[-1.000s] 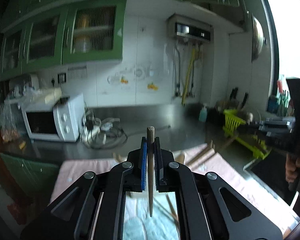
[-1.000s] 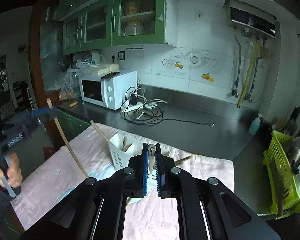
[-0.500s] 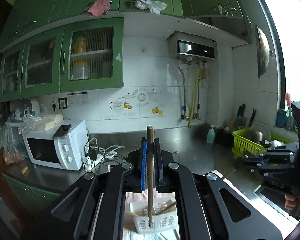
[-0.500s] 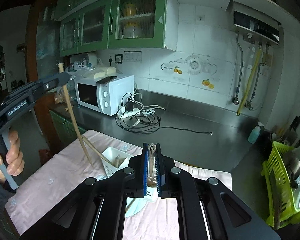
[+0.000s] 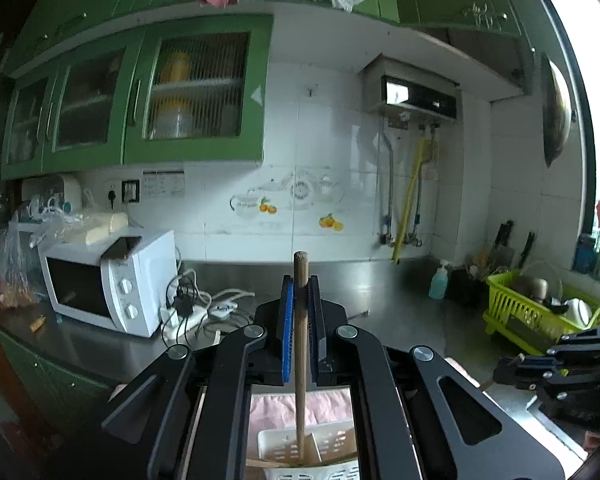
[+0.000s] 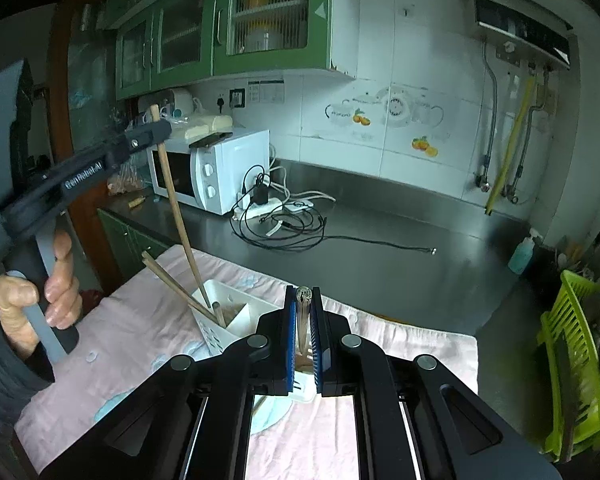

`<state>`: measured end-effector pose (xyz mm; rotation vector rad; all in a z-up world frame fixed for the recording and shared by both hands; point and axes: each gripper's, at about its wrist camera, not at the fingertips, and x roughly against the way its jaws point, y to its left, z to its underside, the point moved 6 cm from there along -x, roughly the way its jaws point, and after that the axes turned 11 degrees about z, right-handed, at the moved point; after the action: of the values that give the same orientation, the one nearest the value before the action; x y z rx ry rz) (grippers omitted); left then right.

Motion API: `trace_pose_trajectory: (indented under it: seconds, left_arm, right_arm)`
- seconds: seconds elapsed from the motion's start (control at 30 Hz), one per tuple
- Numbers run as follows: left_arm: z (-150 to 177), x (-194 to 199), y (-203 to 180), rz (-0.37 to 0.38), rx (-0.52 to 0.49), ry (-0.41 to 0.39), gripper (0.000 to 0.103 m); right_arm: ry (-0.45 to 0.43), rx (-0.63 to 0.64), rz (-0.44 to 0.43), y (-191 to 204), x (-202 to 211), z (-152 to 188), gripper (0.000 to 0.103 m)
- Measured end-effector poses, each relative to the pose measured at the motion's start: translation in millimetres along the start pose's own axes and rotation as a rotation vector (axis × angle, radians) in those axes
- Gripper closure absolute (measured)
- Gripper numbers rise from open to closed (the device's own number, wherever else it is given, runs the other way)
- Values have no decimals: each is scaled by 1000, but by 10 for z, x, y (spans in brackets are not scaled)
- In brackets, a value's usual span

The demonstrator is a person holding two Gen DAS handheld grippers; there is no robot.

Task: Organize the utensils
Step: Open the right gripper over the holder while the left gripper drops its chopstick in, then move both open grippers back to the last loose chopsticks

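1. On the pink cloth that covers the near end of the steel table stands a white slotted utensil caddy.
2. From the right wrist view, the left tongs clamp a long wooden chopstick near its top end; the stick slants down and its lower tip sits inside the caddy's left compartment.
3. A hand grips the handle of the left tongs at the left edge of that view.
4. Two more wooden sticks lean out of the same compartment toward the left.
5. From the left wrist view, the chopstick runs upright between the closed blue pads, with its lower end down in the caddy.
6. The right tongs are closed on a thin metal-topped utensil, its top end showing just above the pads; what kind it is cannot be told.
7. This utensil hangs over the right part of the caddy.
8. From the left wrist view, the right tongs appear at the right edge, with a pale stick end poking out.
9. Farther back on the table sit a white microwave, a tangle of cables and a green dish rack.
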<state>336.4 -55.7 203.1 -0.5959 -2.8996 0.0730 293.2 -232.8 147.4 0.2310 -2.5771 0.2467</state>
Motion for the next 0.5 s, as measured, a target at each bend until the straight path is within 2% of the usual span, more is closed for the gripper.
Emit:
trace_pose_trajectory:
  seconds: [0.27, 0.37, 0.4, 0.47, 0.5]
  left_arm:
    - [309, -193, 40, 8, 30, 94, 97]
    - [345, -179, 41, 19, 40, 108, 93]
    - [349, -167, 43, 19, 42, 110, 91]
    - [360, -121, 56, 19, 52, 114, 80]
    - [366, -98, 53, 18, 56, 112, 71]
  right_arm:
    - [26, -20, -2, 4, -139, 102, 96]
    - [31, -30, 4, -17, -168, 125, 90]
    - [30, -34, 6, -23, -164, 129, 84]
    - [15, -43, 9, -40, -124, 124, 72]
    - [8, -45, 13, -51, -99, 118, 72]
